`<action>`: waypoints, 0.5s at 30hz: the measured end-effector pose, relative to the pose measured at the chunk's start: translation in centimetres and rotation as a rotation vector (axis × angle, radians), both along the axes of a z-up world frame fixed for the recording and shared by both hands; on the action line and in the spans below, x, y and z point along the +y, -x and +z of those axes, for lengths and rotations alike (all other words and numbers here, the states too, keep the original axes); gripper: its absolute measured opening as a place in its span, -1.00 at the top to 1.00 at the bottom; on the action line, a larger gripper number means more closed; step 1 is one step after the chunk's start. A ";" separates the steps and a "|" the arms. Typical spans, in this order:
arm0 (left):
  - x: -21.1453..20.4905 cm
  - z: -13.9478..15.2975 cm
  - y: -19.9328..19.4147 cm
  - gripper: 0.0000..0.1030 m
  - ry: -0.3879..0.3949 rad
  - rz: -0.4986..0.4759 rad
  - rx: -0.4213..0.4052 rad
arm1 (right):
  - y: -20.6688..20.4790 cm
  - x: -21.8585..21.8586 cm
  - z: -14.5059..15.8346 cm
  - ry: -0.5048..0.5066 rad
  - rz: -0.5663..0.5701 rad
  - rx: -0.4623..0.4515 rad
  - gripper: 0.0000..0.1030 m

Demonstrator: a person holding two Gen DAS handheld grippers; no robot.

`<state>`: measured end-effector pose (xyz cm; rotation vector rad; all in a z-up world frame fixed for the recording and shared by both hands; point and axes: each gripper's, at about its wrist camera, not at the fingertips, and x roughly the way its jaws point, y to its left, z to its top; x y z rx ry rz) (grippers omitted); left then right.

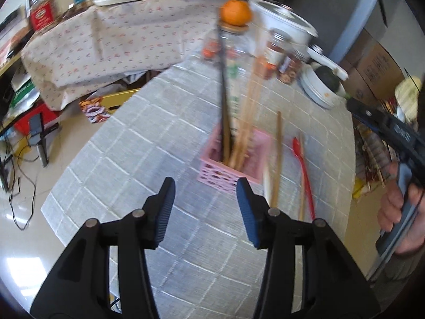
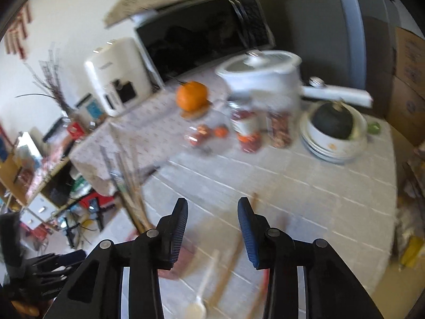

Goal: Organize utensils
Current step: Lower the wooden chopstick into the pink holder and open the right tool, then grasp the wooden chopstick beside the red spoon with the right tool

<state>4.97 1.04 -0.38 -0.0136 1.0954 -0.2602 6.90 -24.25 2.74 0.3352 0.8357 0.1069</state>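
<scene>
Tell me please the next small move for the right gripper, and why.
Probably lower the right gripper onto the wooden utensil lying on the table beside the pink basket. Its jaws are open and empty, chopsticks already stand in the basket, and the red spoon also waits outside.

basket (image 1: 233, 159) sitting mid-surface (image 1: 148, 143), chopsticks (image 1: 247, 122) standing in it | spoon (image 1: 304, 170) lying right of it | jars (image 1: 276, 53) standing behind

Bright daylight, heavy motion blur in both views, fisheye-curved dark edges.
</scene>
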 end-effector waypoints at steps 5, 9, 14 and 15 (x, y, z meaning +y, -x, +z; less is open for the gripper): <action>-2.8 0.1 1.1 -0.16 -0.021 -0.067 0.000 | 0.0 -1.4 -2.6 -0.022 0.026 0.168 0.23; -5.0 0.3 2.0 -0.19 -0.033 -0.114 -0.018 | -0.1 -1.7 -5.0 -0.017 0.048 0.290 0.23; -7.4 -0.1 2.5 -0.20 -0.075 -0.163 -0.023 | 0.3 -2.2 -8.3 -0.056 0.075 0.411 0.23; -7.7 -0.4 2.3 -0.20 -0.085 -0.158 -0.001 | 0.3 -2.1 -8.9 -0.064 0.085 0.429 0.23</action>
